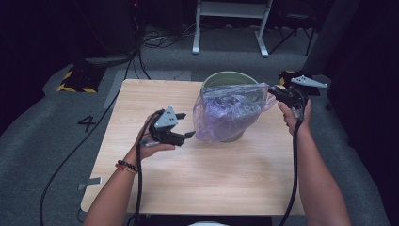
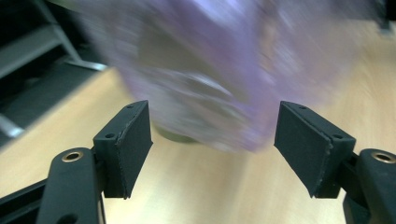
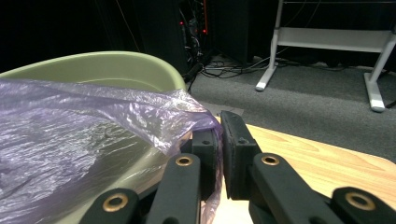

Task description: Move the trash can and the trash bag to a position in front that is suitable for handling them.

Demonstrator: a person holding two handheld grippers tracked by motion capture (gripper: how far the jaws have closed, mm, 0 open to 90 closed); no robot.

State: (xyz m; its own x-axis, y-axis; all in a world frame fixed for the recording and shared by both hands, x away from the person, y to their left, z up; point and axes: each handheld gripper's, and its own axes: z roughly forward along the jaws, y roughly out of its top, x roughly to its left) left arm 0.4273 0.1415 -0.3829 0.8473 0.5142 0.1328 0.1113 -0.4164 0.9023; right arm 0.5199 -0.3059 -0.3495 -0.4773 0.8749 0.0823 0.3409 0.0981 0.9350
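Desk-wise, the bag (image 1: 228, 113) draped on the bin (image 1: 229, 77) sits just right of the spread left hand-held gripper (image 1: 184, 126), while the right hand-held gripper (image 1: 272, 90) pinches its far edge.

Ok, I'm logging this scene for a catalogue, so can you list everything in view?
bin: one, pale green, far middle of table
bag: one, clear purple, draped over the bin
table: one, light wood
frame: one, white metal, on floor behind
hazard block: one, black and yellow, floor at left
left gripper: black, open, beside the bag
right gripper: black, shut on the bag's edge
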